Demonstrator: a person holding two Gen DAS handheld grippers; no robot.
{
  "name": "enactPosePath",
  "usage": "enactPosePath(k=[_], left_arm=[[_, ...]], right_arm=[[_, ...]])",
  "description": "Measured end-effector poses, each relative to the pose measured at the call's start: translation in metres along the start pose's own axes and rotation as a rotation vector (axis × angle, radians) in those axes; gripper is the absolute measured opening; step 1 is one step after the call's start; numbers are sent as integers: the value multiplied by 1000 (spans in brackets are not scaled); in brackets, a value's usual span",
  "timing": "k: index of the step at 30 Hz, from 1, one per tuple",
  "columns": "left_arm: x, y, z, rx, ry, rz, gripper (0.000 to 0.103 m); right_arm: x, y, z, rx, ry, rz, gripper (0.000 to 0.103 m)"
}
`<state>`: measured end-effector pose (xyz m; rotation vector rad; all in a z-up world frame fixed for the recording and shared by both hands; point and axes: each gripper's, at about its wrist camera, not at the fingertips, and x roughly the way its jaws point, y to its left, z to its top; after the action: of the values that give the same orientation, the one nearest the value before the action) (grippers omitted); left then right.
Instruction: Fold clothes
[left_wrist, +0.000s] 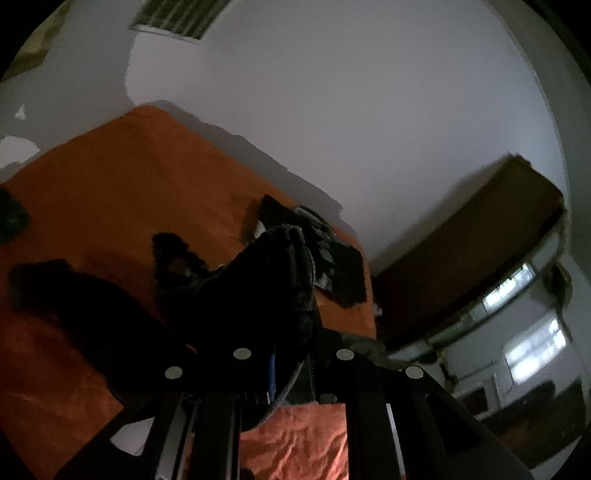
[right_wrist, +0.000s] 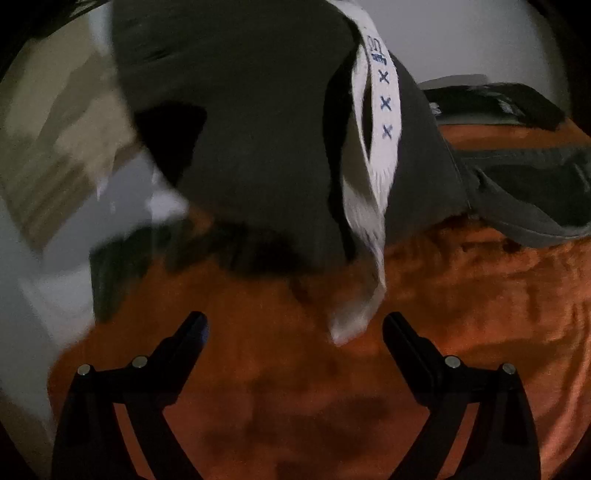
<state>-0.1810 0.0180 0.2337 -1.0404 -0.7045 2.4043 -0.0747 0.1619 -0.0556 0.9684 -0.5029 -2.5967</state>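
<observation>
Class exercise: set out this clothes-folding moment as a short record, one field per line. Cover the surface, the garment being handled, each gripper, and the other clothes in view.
surface: orange bedspread
garment in hand: dark garment, lifted off the bedspread
label: white tag with blue crosses hangs from the dark cloth
left gripper: shut on the dark garment
right gripper: open, nothing between the fingers
other clothes: folded dark clothes near the far edge of the bedspread
</observation>
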Motion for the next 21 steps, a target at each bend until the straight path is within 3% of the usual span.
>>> enactPosePath(k=[5, 9, 15, 21], left_arm=[[-8, -7, -7, 0, 17, -21, 14], [-2, -6, -2, -34, 18, -25, 14], [14, -7, 0, -48, 39, -28, 14], [5, -9, -8, -36, 59, -55, 14]], right_arm=[[30, -8, 7, 140, -80, -21, 96], [42, -12, 13, 230, -22, 82, 96], [30, 40, 19, 140, -77, 156, 96], [31, 53, 44, 192, -163, 79, 96]])
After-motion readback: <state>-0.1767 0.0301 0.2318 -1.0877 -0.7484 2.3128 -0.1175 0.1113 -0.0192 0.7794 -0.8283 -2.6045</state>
